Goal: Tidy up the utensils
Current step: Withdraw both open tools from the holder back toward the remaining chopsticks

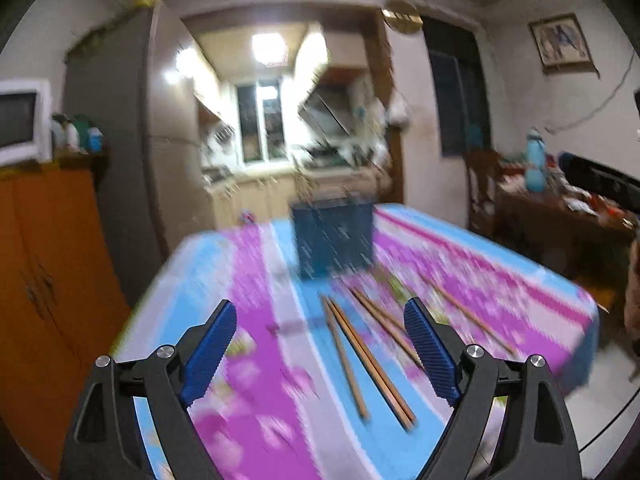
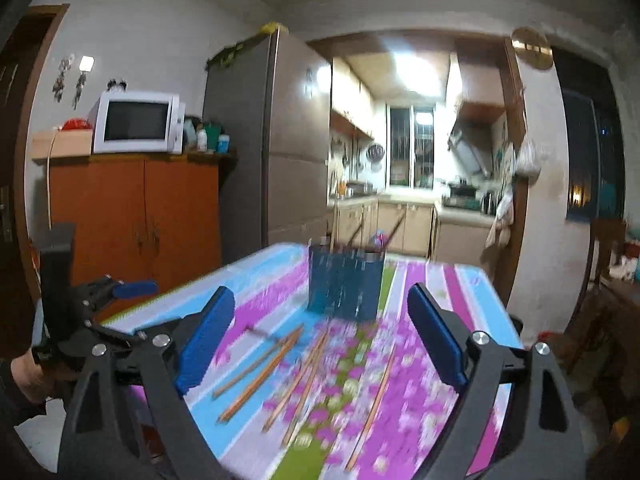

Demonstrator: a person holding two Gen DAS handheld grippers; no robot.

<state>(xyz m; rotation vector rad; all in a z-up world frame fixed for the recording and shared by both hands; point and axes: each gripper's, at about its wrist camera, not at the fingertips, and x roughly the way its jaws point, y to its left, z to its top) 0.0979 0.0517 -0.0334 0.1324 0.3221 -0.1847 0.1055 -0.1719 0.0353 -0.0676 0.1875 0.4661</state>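
Note:
Several wooden chopsticks lie loose on a table with a pink, blue and white floral cloth; they also show in the right wrist view. A dark blue utensil holder stands upright beyond them, holding a few utensils in the right wrist view. My left gripper is open and empty above the near end of the chopsticks. My right gripper is open and empty above the chopsticks. The left gripper also shows at the left of the right wrist view. Both views are motion-blurred.
An orange cabinet with a white microwave stands left of the table, next to a grey fridge. A kitchen doorway lies behind. A cluttered side table with a blue bottle stands to the right.

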